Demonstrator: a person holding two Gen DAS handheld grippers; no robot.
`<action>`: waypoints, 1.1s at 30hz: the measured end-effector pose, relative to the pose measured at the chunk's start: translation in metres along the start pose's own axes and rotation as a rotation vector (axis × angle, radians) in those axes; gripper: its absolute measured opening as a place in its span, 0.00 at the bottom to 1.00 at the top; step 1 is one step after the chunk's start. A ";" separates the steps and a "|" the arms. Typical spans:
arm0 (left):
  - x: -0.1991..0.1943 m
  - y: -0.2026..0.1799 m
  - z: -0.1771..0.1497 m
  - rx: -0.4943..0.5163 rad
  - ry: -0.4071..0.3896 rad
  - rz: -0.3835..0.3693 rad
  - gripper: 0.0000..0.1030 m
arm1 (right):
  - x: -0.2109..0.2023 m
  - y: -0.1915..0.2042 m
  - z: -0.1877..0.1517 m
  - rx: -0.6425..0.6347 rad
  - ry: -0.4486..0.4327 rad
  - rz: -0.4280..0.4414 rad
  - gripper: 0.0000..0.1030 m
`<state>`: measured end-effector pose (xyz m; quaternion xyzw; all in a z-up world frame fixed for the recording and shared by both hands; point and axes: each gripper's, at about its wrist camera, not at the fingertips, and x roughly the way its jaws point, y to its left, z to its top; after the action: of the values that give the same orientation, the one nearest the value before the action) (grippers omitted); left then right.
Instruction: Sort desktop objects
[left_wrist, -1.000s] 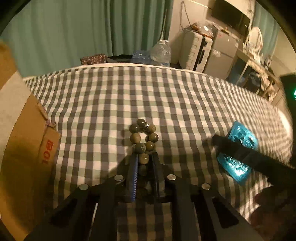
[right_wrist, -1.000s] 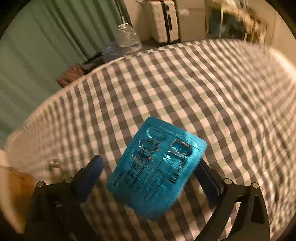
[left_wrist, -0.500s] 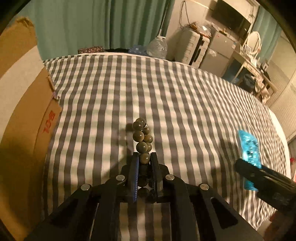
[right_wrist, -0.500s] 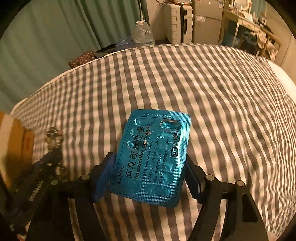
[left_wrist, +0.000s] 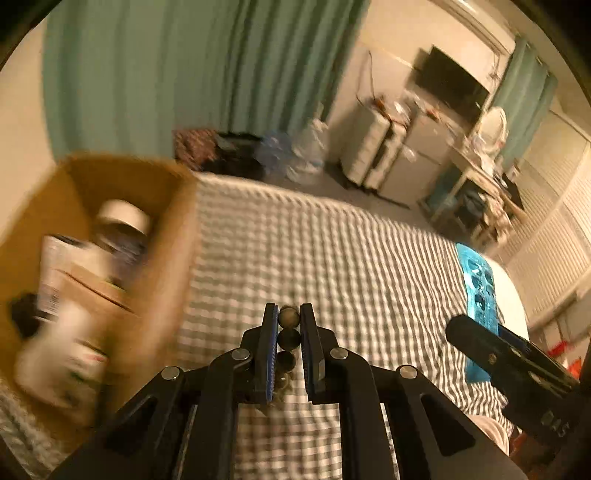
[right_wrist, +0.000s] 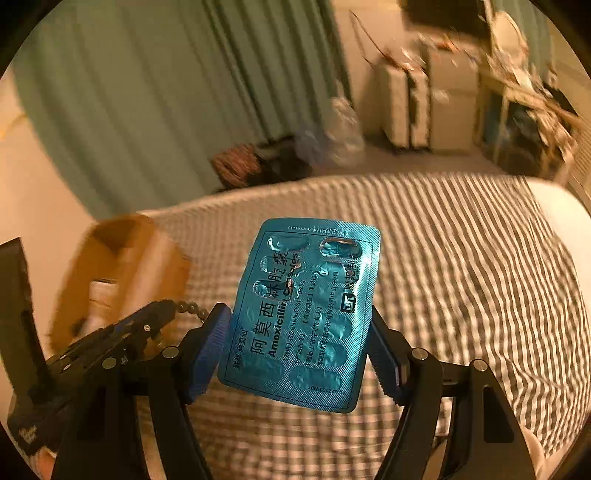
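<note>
Two wrist views, both motion-blurred away from the tools. Left gripper (left_wrist: 289, 325): its fingers are pressed onto a bead bracelet (left_wrist: 288, 338), of which only three or four dark round beads show in a column between the blue pads; the rest of the loop hangs out of sight behind the fingers. Right gripper (right_wrist: 299, 350): its fingers pinch a blue blister pack (right_wrist: 306, 314) by its two long edges, held upright and slightly tilted above the checked cloth (right_wrist: 461, 266).

Hidden or unclear: the contents of the cardboard box (left_wrist: 110, 258) are smeared; pale rounded containers and a paler carton can be made out, but no label on them is readable. The box's near wall is cut off by the frame edge.

Legible writing: the pack's foil face carries "Amoxicillin" followed by a partly obscured word beginning with "C", beside large Chinese characters; the smaller print lines are too fine to read.

View differences: only the right wrist view shows the pack's printed face and, at lower left, the left gripper (right_wrist: 162, 314) from the side with a short string of beads (right_wrist: 192, 308) trailing from its tip. The left wrist view shows the pack (left_wrist: 478, 288) edge-on, in the right gripper's finger (left_wrist: 476, 339), and looks into the open box.
</note>
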<state>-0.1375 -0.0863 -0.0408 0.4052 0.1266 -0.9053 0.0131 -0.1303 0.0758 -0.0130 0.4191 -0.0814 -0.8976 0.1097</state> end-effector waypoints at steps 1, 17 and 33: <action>-0.012 0.009 0.005 -0.003 -0.013 0.008 0.11 | -0.006 0.012 0.003 -0.014 -0.011 0.027 0.69; -0.060 0.170 0.019 -0.115 -0.002 0.218 0.12 | 0.073 0.199 0.000 -0.251 0.111 0.264 0.71; -0.074 0.127 -0.037 0.057 -0.102 0.222 1.00 | 0.024 0.143 -0.027 -0.205 -0.054 0.040 1.00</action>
<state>-0.0448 -0.2063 -0.0371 0.3704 0.0544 -0.9209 0.1082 -0.1060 -0.0691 -0.0134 0.3797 -0.0002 -0.9098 0.1677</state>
